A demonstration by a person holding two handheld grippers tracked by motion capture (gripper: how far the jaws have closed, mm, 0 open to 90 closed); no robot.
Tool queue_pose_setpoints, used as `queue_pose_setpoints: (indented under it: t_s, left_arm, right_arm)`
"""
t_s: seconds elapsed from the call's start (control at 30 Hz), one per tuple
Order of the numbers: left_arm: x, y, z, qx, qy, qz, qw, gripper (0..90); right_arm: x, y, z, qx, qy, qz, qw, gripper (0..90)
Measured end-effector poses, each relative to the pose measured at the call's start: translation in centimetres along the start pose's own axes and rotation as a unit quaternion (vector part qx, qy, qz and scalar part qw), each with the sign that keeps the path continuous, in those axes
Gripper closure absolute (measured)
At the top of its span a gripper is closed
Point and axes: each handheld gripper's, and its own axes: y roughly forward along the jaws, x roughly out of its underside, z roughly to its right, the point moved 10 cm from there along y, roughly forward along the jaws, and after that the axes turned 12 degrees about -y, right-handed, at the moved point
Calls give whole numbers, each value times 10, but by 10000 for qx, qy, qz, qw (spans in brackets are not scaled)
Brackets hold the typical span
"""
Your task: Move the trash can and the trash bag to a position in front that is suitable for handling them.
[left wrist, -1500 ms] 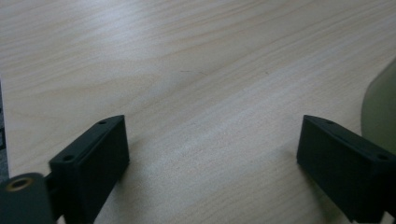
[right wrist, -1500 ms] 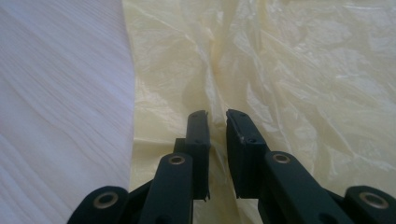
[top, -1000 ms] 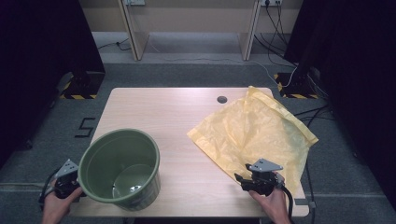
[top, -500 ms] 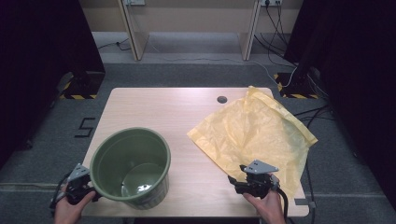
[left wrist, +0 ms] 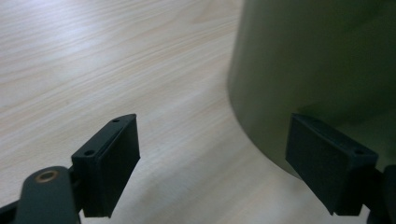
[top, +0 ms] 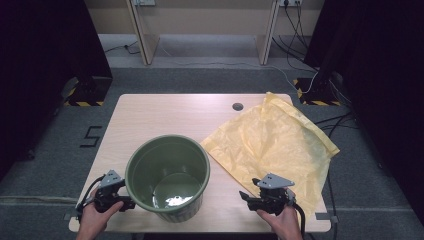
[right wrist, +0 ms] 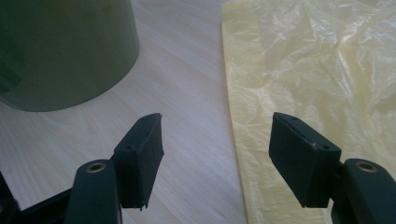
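A dark green bucket (top: 167,175) stands upright and empty near the table's front edge, left of centre. My left gripper (top: 128,203) is low at its left side, open. In the left gripper view (left wrist: 212,128) its right jaw lies close against the bucket's wall (left wrist: 317,60); the left jaw is over bare wood. A flat yellow plastic bag (top: 275,145) covers the table's right half. My right gripper (top: 246,198) hovers open at the bag's near left edge. In the right gripper view (right wrist: 215,123) that edge of the bag (right wrist: 317,70) runs between the jaws, with the bucket (right wrist: 60,46) at upper left.
The wooden table (top: 165,120) has a small round cable hole (top: 237,106) near its far edge. The bag's right corner hangs past the table's right side. Dark floor, cables and desk legs (top: 140,35) lie beyond.
The bucket has slid right along the front edge, and my left gripper has followed at its side. My right gripper has shifted slightly left and nearer.
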Motion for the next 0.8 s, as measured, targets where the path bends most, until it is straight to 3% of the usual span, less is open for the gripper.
queue_pose_setpoints:
  t_s: [0.13, 0.3, 0.43, 0.8]
  left_arm:
    - [1, -4, 11, 132, 136, 20, 9998, 174]
    - [-3, 7, 25, 308, 248, -51, 9992, 172]
    - [-11, 18, 28, 236, 436, -96, 9987, 167]
    - [-24, 38, 34, 353, 313, -75, 9989, 168]
  right_arm:
    - [-3, 5, -6, -81, -27, 3, 10000, 353]
    - [-6, 9, -9, -130, -40, 23, 9999, 350]
    - [-10, 12, -15, -218, -99, 51, 9997, 348]
    - [-34, 27, -34, -470, -281, 277, 9981, 349]
